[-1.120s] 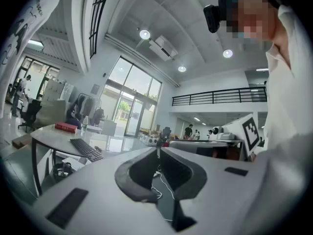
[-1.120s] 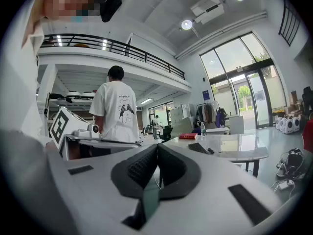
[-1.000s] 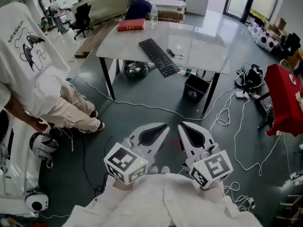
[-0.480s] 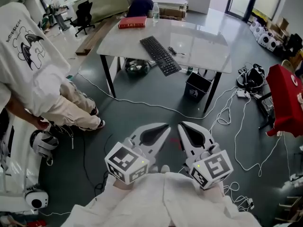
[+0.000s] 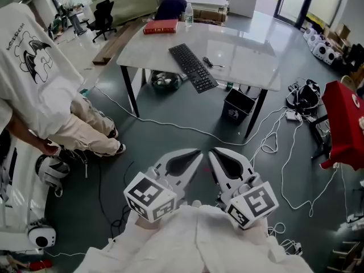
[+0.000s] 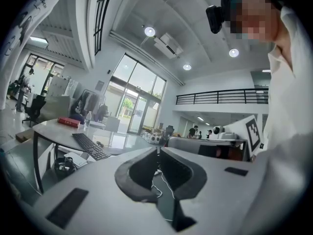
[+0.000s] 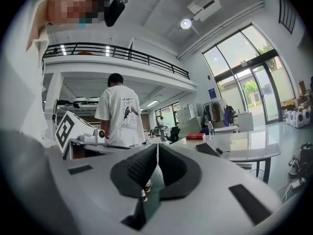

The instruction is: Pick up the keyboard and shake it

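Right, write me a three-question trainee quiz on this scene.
1. True or false: the keyboard lies on the table, with neither gripper touching it.
2. What lies near the table's far edge, beyond the keyboard? A) red book B) mug C) laptop
3. Fill in: the left gripper and right gripper both have their jaws ___, with nothing between them.

Key: 1 true; 2 A; 3 shut.

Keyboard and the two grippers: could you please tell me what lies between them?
In the head view: a stretch of dark floor crossed by a white cable, then the table's near edge before the keyboard.
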